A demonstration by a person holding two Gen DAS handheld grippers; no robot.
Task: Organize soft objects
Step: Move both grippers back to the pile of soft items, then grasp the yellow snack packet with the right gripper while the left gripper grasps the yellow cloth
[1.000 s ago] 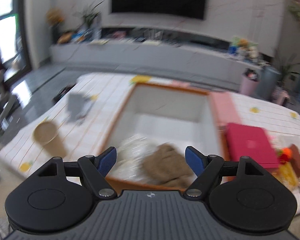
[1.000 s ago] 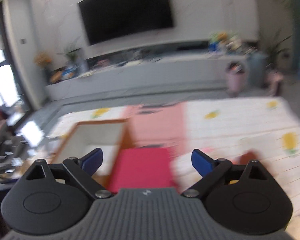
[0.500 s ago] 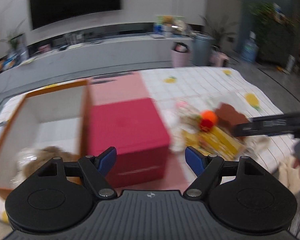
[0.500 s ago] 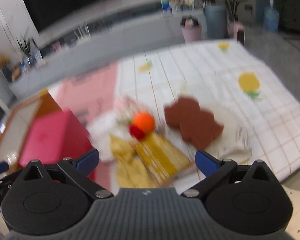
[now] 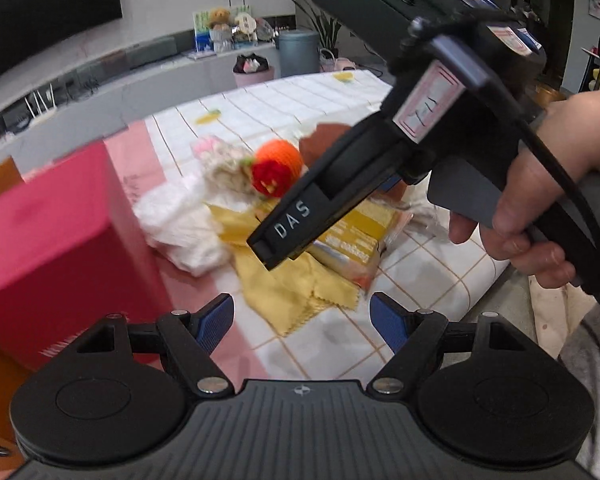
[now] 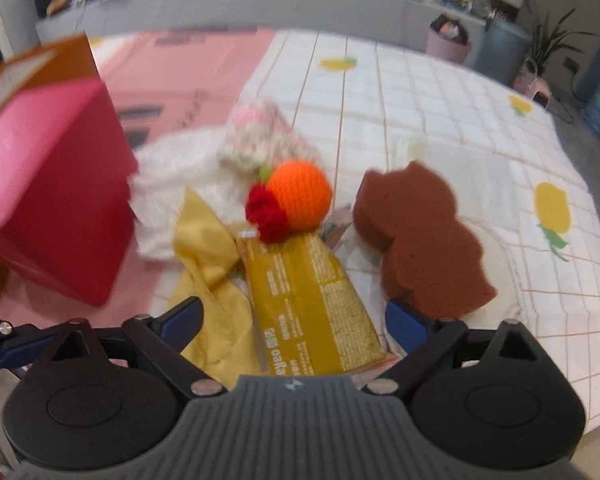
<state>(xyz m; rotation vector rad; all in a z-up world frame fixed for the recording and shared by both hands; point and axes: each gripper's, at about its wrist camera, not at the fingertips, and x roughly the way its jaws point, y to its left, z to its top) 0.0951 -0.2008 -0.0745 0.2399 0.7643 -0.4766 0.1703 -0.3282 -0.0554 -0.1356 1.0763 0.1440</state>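
Left wrist view: left gripper (image 5: 302, 318) hung with jaws wide, nothing between them, over the yellow cloth (image 5: 296, 292) on the checked tablecloth (image 5: 432, 276). The red box (image 5: 56, 248) stood just left of the soft pile. A hand (image 5: 540, 208) held the right gripper's black body above the pile.

Right wrist view: right gripper (image 6: 294, 320) had jaws spread, closing slightly, pads clear of everything. The yellow packet (image 6: 308, 292) lay between the fingers, under the orange knitted ball (image 6: 300, 194); the brown sponge (image 6: 424, 240) lay just right, white fluffy cloth (image 6: 168, 184) left.
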